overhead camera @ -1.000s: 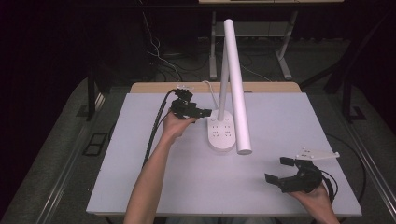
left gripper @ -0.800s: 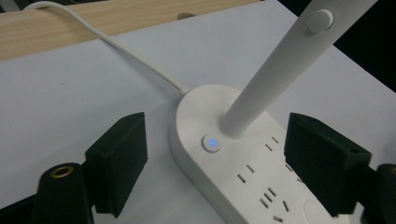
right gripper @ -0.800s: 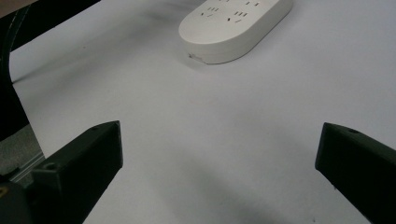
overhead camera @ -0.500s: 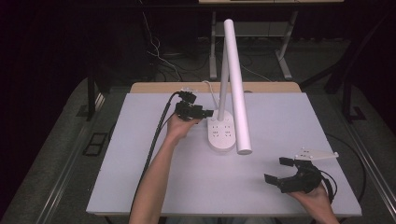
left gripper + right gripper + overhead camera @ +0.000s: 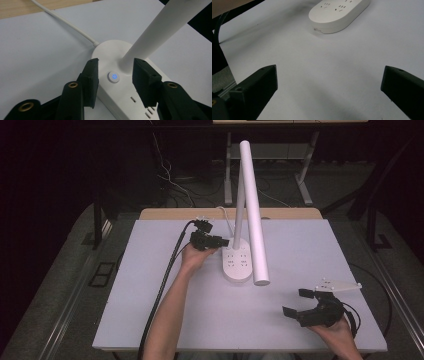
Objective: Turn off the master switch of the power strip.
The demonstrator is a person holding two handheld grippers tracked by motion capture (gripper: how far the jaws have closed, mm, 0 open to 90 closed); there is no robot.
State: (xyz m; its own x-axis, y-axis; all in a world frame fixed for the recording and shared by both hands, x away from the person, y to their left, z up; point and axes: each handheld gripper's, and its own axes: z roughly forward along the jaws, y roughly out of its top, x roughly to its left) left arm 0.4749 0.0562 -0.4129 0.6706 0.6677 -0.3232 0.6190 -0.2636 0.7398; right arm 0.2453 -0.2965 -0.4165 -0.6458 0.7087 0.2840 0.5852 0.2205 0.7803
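A white desk lamp stands mid-table on an oval base (image 5: 237,263) with sockets; its long head (image 5: 254,215) slopes toward me. My left gripper (image 5: 221,241) hovers at the base's far end. In the left gripper view its jaws (image 5: 115,75) straddle a round button (image 5: 113,76) lit blue, beside the lamp stem (image 5: 155,37). The jaws have just been closing and stand part open, pressing on nothing. My right gripper (image 5: 298,302) rests open near the front right of the table, nothing between its fingers (image 5: 257,85); the lamp base (image 5: 339,12) lies ahead of it.
The lamp's white cord (image 5: 67,23) runs off the back of the white table (image 5: 150,285). A black cable (image 5: 165,275) trails from the left gripper along the forearm. A wooden strip (image 5: 170,213) edges the table's far side; desk legs stand beyond.
My left gripper has crept a little to the right, toward the lamp stem, and its jaws have narrowed. The right gripper has stayed put.
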